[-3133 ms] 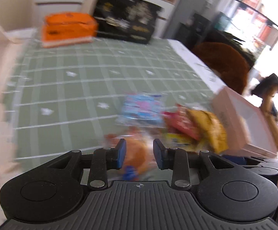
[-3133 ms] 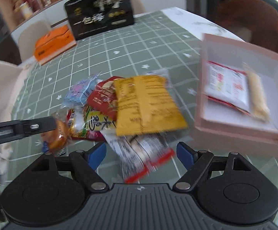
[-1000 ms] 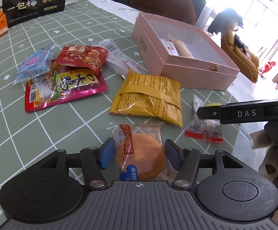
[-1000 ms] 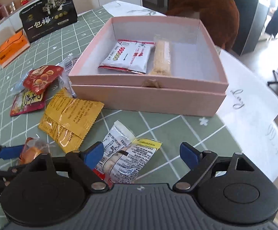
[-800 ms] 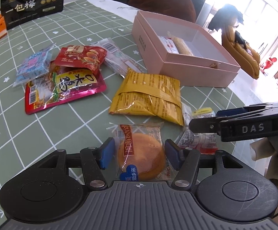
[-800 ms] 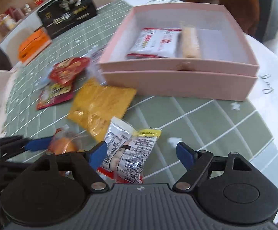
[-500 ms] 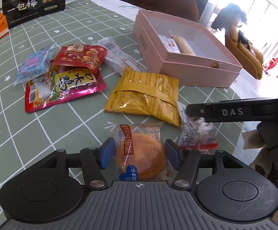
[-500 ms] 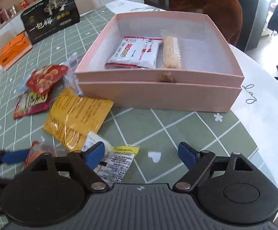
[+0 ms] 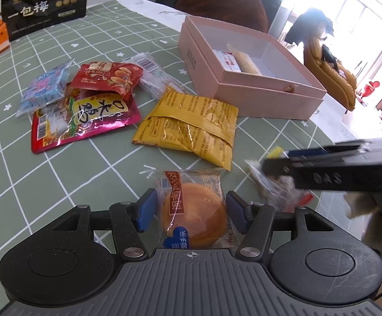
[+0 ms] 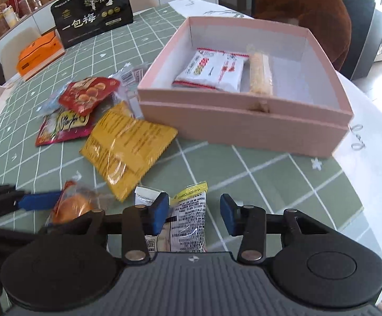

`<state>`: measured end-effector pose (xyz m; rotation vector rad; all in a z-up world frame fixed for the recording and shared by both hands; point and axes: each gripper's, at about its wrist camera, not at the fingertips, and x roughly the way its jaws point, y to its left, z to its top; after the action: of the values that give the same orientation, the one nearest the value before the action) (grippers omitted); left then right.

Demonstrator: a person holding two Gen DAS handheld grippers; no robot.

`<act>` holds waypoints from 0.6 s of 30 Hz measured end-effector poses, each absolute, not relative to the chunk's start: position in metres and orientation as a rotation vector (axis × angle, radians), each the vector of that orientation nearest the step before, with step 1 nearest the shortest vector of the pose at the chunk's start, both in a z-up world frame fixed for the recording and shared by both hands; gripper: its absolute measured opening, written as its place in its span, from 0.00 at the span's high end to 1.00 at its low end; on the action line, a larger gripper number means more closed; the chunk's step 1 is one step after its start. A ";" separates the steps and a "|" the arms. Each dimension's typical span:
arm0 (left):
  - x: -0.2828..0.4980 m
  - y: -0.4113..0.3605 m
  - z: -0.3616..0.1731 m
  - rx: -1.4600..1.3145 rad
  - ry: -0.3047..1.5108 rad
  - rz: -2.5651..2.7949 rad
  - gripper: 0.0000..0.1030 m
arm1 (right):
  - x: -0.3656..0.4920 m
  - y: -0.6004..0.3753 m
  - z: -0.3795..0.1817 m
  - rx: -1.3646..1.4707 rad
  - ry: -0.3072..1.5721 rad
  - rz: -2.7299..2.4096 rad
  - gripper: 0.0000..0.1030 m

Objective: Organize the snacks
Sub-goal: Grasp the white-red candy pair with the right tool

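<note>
**Right tool just clamped a packet, and the box is next**

The green checked bench is a mess of snacks. The pink box sits at about 12 o'clock from the right tool, open, with only a white-and-red pack and a long bar inside, so there's plenty of room. The yellow bag lies flat at roughly 10 o'clock, near the box but outside it.

The left tool is spread wide around the round cake pack. The wrapper edges are right at the pads, but nothing is squeezed and the pack is flat on the bench.

The news is on the right: its jaws have just been closing, with the small white packet between them. They're narrow now, and from the left camera the packet looks crumpled in the pinch. I'd call that a grab, so my guess is it gets lifted and carried up to 12 o'clock into the box. The wrapper is slippery and the hold is near one end, so it could slide out.
</note>
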<state>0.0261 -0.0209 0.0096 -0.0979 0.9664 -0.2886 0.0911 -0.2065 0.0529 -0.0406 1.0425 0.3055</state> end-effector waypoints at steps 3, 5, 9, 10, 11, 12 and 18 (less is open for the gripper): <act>0.026 -0.020 0.010 -0.111 0.963 -0.284 0.38 | 0.077 -0.214 0.055 -0.071 1.038 0.299 0.57; 0.026 -0.019 0.010 -0.120 0.960 -0.281 0.38 | 0.068 -0.218 0.056 -0.122 1.021 0.281 0.47; 0.025 -0.019 0.010 -0.116 0.957 -0.282 0.38 | 0.063 -0.225 0.058 -0.122 1.006 0.291 0.35; 0.025 -0.019 0.010 -0.118 0.959 -0.281 0.38 | 0.063 -0.226 0.057 -0.107 1.017 0.306 0.35; 0.025 -0.019 0.010 -0.121 0.962 -0.280 0.38 | 0.063 -0.226 0.056 -0.096 1.033 0.324 0.35; 0.024 -0.018 0.010 -0.123 0.966 -0.280 0.38 | 0.063 -0.224 0.055 -0.095 1.043 0.334 0.35; 0.022 -0.020 0.013 -0.113 1.008 -0.283 0.38 | 0.054 -0.218 0.057 -0.097 1.037 0.351 0.36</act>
<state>0.0220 -0.0201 0.0131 -0.1131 1.0084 -0.2825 0.0541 -0.2184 0.0573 -0.0968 1.0374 0.3510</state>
